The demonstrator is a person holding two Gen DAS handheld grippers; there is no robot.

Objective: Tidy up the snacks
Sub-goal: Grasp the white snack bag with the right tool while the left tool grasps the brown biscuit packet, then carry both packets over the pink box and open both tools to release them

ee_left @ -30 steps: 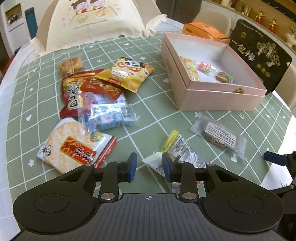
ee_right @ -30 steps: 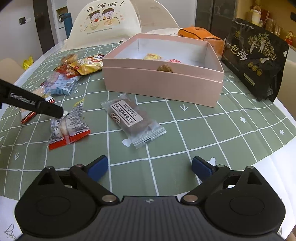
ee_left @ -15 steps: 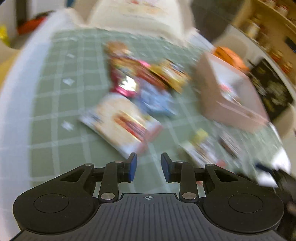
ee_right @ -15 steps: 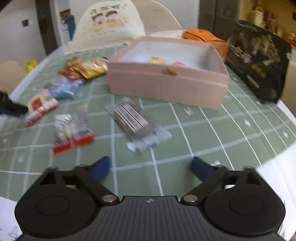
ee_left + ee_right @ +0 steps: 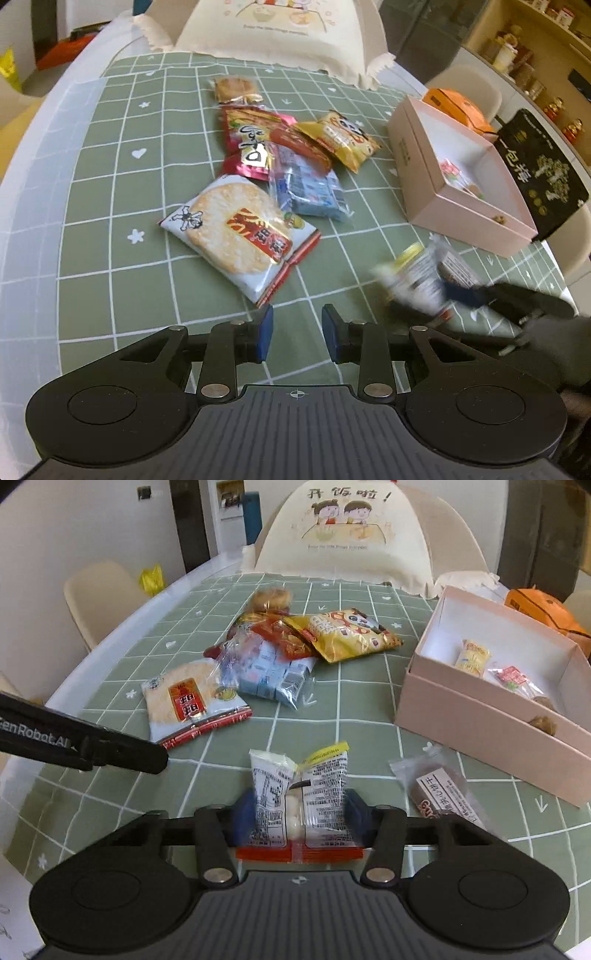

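My right gripper [image 5: 297, 818] is shut on a clear snack packet with a yellow tab and red seal [image 5: 301, 794], just above the green checked cloth; the packet also shows blurred in the left wrist view [image 5: 417, 280]. My left gripper [image 5: 295, 328] is open a little and empty, just short of the rice cracker packet [image 5: 240, 232]. A pile of snacks lies beyond: a blue packet [image 5: 306, 184], a red packet [image 5: 251, 144], a yellow panda packet [image 5: 340, 136]. The pink box [image 5: 491, 705] at right holds a few small snacks.
A brown bar in a clear wrapper [image 5: 443, 794] lies right of my right gripper. A cream food cover [image 5: 354, 535] stands at the far edge. A black bag [image 5: 539, 173] and an orange bag [image 5: 458, 110] stand behind the box. The table edge is near on the left.
My right gripper has moved left and closed on the clear packet. My left gripper has swung left to face the rice cracker packet, its jaws unchanged.
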